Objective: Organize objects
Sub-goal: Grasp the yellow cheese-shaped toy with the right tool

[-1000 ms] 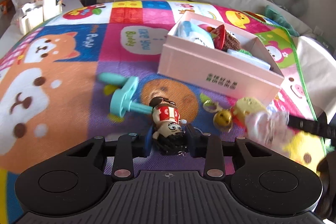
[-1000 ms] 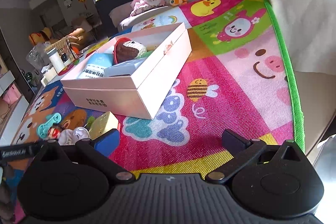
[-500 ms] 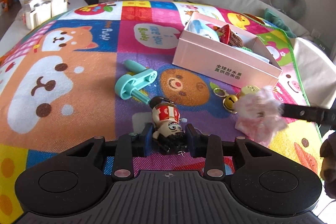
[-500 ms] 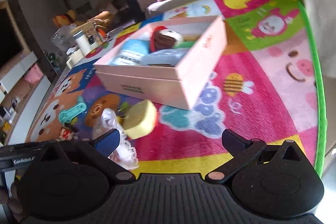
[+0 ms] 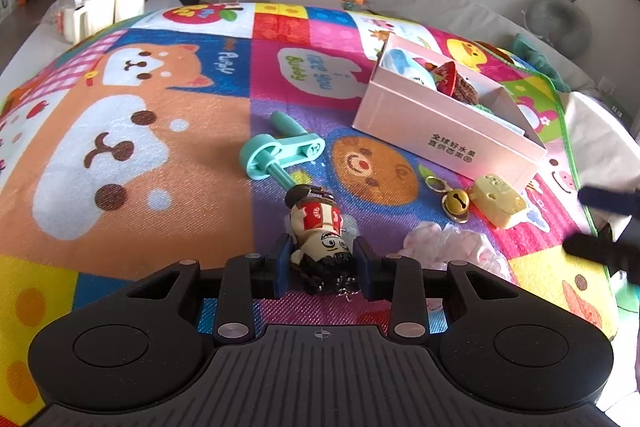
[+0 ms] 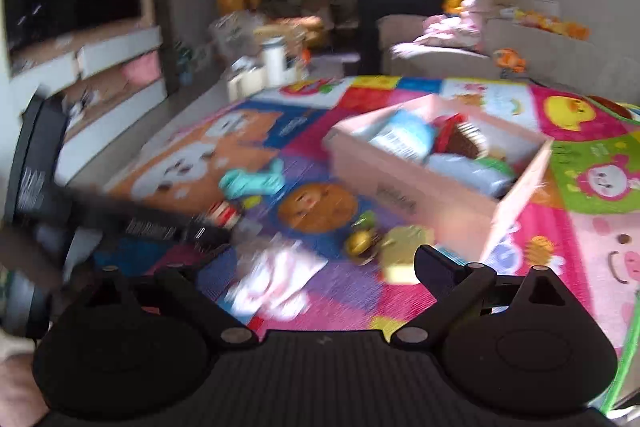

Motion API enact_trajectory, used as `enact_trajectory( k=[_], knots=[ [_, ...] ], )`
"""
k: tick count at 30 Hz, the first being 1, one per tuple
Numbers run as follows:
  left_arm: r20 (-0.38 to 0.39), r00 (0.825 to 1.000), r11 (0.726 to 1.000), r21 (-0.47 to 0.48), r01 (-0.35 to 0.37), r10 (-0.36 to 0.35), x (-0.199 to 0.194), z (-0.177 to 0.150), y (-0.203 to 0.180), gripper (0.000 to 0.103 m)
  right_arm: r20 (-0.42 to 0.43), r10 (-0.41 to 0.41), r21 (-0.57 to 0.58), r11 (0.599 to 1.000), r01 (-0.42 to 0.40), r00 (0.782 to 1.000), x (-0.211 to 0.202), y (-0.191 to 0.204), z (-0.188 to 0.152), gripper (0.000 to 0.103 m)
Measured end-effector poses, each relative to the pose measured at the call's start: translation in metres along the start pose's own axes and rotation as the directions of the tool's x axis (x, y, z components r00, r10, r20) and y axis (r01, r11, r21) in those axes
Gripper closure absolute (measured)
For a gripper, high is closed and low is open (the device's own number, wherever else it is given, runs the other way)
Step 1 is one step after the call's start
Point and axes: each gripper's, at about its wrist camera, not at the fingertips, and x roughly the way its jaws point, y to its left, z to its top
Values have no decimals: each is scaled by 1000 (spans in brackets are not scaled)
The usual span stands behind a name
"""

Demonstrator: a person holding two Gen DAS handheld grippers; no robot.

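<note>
Left gripper (image 5: 322, 261): fingers clamped on the head of a small doll figure (image 5: 320, 231), dark hair toward the camera, red-and-white body pointing away over the play mat (image 5: 140, 131). Right gripper (image 6: 320, 267): fingers wide apart and closing, nothing between them; this view was motion-blurred.

Just right of the doll, a crumpled pink-white cloth (image 5: 452, 247) lay on the mat. Beyond it, a gold bell keyring (image 5: 454, 201) sat just beside a yellow cheese-shaped toy (image 5: 498, 201), which lay close against the pink box (image 5: 448, 139). The box stood open with several items inside. A teal plastic toy (image 5: 276, 153) lay left of the box, just beyond the doll.
</note>
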Motion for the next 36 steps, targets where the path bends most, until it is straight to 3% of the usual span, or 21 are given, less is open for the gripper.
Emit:
enact_trajectory(
  k=[5, 8, 10, 11, 16, 18, 21, 22, 26, 28, 32, 36],
  knots=[
    [7, 1000, 999, 44, 1, -1, -1, -3, -6, 66, -26, -168, 20, 985, 169, 985, 29, -21, 3, 9],
    [-4, 999, 997, 63, 46, -45, -3, -6, -9, 66, -88, -215, -22, 977, 214, 973, 58, -21, -2, 29],
    [-5, 999, 995, 84, 51, -51, -4, -8, -12, 66, -136, -223, -23, 975, 222, 965, 73, -22, -5, 58],
    [-6, 999, 995, 89, 53, -53, -4, -9, -12, 66, -162, -215, -9, 976, 216, 963, 76, -24, -6, 60],
    [-6, 998, 995, 70, 67, -67, -4, -9, -9, 66, -172, -164, -38, 986, 159, 971, 52, -27, -17, 61],
    [-4, 998, 995, 72, 64, -63, -4, -9, -10, 66, -157, -226, -90, 973, 214, 962, 40, -33, -22, 61],
    [-2, 998, 995, 72, 63, -63, -3, -9, -10, 66, -108, -397, -147, 913, 380, 911, 29, -45, -28, 56],
    [-1, 998, 995, 70, 64, -64, -4, -10, -9, 66, -100, -409, -136, 908, 395, 907, 25, -50, -28, 54],
    [-1, 998, 995, 69, 66, -66, -4, -10, -9, 66, -78, -263, 8, 964, 264, 962, 9, -60, -23, 41],
    [0, 998, 995, 70, 66, -66, -4, -10, -9, 66, -60, -208, 4, 978, 209, 976, 11, -52, -20, 39],
    [2, 998, 995, 66, 68, -69, -4, -10, -8, 66, -63, -191, -100, 978, 185, 979, 34, -31, -18, 38],
    [6, 997, 995, 62, 77, -77, -4, -11, -6, 66, -121, -177, -51, 984, 172, 977, 63, -38, -16, 38]
  ],
)
